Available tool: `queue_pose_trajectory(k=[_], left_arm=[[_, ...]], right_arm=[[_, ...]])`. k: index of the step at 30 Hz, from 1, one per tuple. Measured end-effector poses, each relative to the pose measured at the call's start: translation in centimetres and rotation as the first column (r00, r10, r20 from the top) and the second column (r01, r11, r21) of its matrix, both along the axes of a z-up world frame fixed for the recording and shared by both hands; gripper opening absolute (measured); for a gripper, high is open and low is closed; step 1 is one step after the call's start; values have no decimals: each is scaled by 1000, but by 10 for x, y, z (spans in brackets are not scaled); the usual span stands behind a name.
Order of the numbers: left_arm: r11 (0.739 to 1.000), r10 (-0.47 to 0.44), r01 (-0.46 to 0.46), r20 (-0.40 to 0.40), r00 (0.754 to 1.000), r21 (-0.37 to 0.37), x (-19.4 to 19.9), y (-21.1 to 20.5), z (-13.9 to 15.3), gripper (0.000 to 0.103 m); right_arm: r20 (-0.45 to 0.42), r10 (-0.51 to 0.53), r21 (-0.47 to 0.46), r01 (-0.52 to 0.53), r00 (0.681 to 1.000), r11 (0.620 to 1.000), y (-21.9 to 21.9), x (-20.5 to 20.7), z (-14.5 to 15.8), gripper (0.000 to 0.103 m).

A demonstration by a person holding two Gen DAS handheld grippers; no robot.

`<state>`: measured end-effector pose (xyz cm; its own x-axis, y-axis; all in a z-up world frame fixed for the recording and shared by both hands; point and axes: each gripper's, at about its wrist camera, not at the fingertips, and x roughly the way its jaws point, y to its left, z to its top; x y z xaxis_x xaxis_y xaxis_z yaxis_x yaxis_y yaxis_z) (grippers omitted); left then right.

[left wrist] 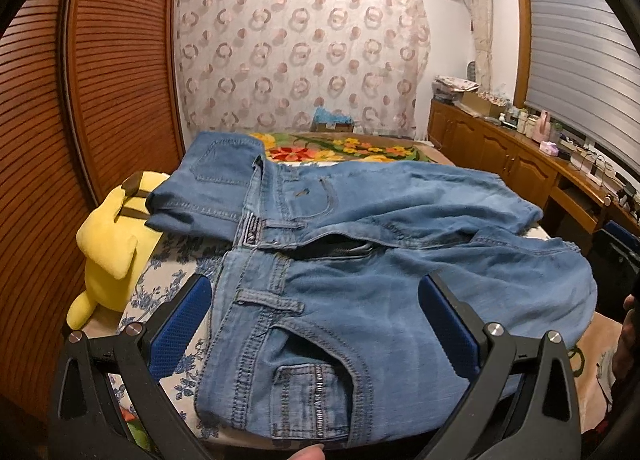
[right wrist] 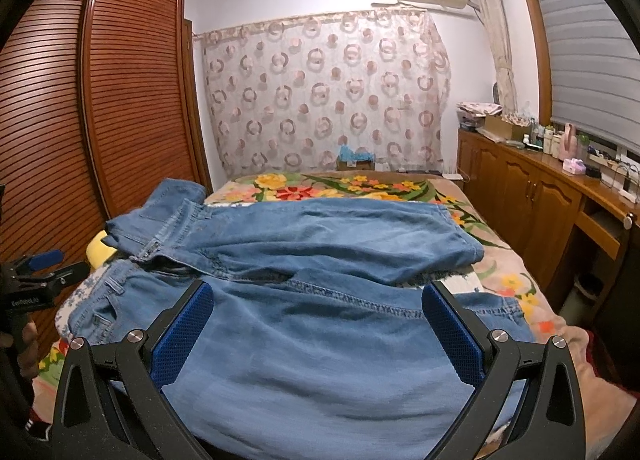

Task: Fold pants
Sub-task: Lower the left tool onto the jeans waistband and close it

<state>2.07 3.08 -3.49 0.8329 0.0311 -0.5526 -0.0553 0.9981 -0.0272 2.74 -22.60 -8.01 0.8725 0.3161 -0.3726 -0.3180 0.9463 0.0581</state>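
The pants [left wrist: 360,252] are lying spread on the bed [right wrist: 472,215], legs side by side, apparently unfolded. Both left tongs [left wrist: 316,324] and right tongs [right wrist: 318,334] are hovering wide open, gripping nothing; folding is waiting.

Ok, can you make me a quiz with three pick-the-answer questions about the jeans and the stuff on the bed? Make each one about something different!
1. Where is the yellow plush toy?
A. left of the jeans
B. on top of the jeans
C. on the cabinet

2. What colour are the gripper pads?
A. red
B. blue
C. green

3. How does the left gripper stand?
A. shut on the jeans
B. open over the jeans
C. out of view

Answers: 1 A, the toy sits by the jeans' waistband on the left. 2 B, both pads are blue. 3 B, its fingers stand wide apart, waistband denim showing between them.
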Motion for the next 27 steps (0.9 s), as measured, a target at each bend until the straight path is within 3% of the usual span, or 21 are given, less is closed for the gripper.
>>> queue_pose_trajectory(k=[20,27], left_arm=[[997,50,-55,-99,994,-56,-7,77,-55,102],[994,25,-42,-168,985,-97,-16,90,-76,80]], right_arm=[[-133,-4,-77,-7,991,997,2,20,-2,103],[-171,1,-108,-19,985,994,2,22,7,103]])
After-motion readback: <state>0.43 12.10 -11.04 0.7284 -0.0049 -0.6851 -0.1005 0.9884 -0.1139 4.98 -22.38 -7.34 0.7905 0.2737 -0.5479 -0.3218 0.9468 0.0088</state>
